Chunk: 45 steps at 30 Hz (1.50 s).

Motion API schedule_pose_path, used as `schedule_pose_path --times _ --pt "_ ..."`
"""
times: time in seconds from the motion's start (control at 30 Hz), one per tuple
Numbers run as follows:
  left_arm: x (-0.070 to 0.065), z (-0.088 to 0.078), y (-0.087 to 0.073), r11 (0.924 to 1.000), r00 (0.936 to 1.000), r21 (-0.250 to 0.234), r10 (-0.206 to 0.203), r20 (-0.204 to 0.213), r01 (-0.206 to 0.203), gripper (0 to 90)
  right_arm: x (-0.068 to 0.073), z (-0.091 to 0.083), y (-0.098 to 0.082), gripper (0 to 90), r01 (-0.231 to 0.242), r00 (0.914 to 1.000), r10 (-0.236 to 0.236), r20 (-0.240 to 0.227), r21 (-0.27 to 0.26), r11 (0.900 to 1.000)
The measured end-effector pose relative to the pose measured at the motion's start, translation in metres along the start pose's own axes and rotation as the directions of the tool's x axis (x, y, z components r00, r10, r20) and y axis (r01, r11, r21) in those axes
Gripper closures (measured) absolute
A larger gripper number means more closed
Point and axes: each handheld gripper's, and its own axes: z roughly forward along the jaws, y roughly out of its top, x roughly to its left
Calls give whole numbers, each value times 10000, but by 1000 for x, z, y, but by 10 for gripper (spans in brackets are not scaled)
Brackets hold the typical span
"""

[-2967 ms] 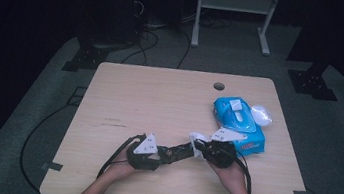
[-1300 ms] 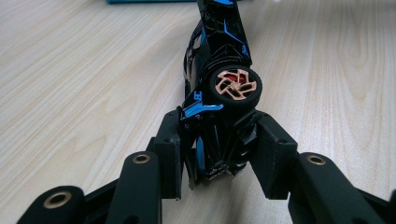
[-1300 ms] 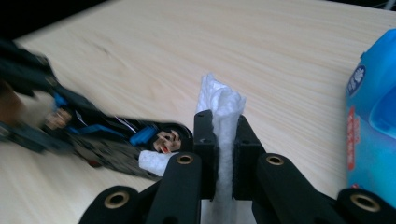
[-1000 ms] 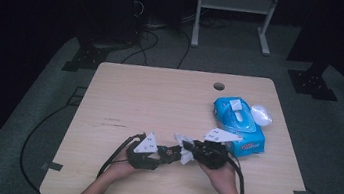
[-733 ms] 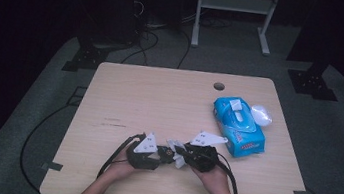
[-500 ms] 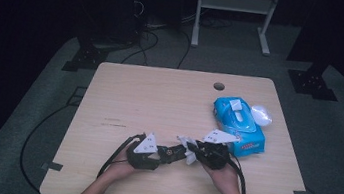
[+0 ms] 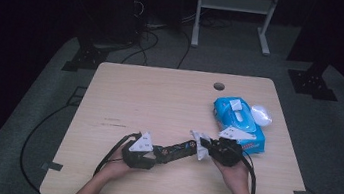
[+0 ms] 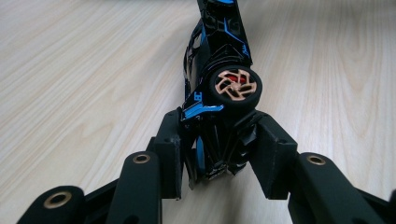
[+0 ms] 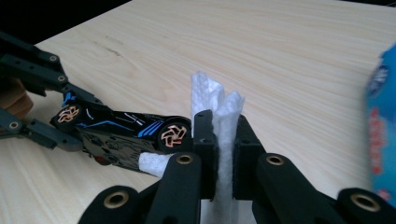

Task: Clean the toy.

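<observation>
Near the surface's (image 7: 110, 94) front edge, the left hand-held gripper (image 8: 219, 154) clamps the tail of a black-and-blue toy car (image 8: 219, 70): small, rigid, probably light, slick-shelled. The right hand-held gripper (image 9: 225, 154) pinches a soft, limp wet wipe (image 9: 224, 105) touching the car's front wheel.

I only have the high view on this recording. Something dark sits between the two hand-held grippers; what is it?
Observer: A black toy car with blue trim and copper-spoked wheels, tipped on its side.
Operator: Who holds it?
Observer: The left hand-held gripper is clamped on one end of the car, just behind a wheel.
Operator: And the white bit at the right one?
Observer: The right hand-held gripper pinches a folded white wipe; a fold of it lies against the car's underside.
</observation>
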Motion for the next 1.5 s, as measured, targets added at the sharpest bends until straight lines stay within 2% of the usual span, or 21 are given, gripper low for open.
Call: schedule_pose_path --times 0.13,0.17,0.23,0.33,0.37,0.43,0.53,0.73,0.87,1.03,1.1,1.2,1.33,1.43,1.5 --pt "2 -7 -2 9995 9997 205 -232 -92 234 580 11 10 1 829 101 9999 -101 -130 7 9999" --pt "2 -10 -2 9989 9988 107 -454 -167 456 551 13 12 1 829 32 9998 -32 -220 7 10000" --pt "2 -15 2 9985 9981 32 -552 -287 553 506 18 16 1 830 1 9994 -3 -356 -71 10000" --pt "1 -18 9 9982 9979 473 -356 -544 382 439 26 21 2 831 70 9989 -74 -455 -83 9999" --pt "1 -17 11 9968 9977 749 -226 -634 274 413 28 23 2 832 6 9983 -12 -585 -100 9999" --pt "1 -17 11 9959 9969 894 -45 -785 115 433 30 23 2 832 102 9978 -109 -655 -120 9999" --pt "6 -20 10 9963 9976 792 -282 -624 331 526 28 22 2 831 -36 9971 29 -758 -96 9999" --pt "8 -21 10 9962 9994 854 -129 -316 156 586 18 18 1 830 -377 9969 361 -696 -216 9991" --pt "11 -23 9 9957 9996 881 -279 -104 287 592 13 17 -1 830 -567 9961 551 -688 -215 9982" --pt "18 -33 4 9929 9993 1128 -374 59 365 593 12 16 -2 830 -625 9957 609 -692 -210 9978" --pt "21 -36 2 9919 9984 1150 -560 88 546 592 12 16 -2 830 -629 9957 614 -699 -196 9978" --pt "23 -37 4 9889 9979 1346 -639 32 629 583 11 18 -2 830 -611 9957 597 -712 -178 9980" --pt "25 -32 16 9880 9978 1401 -657 -8 651 503 11 20 -3 829 -690 9948 683 -750 -59 9976" --pt "26 -25 30 9852 9986 1634 -522 10 513 460 10 23 -6 829 -668 9950 668 -738 22 9978" --pt "26 -18 39 9799 9992 1956 -394 17 383 443 10 23 -7 829 -692 9949 697 -736 85 9976"
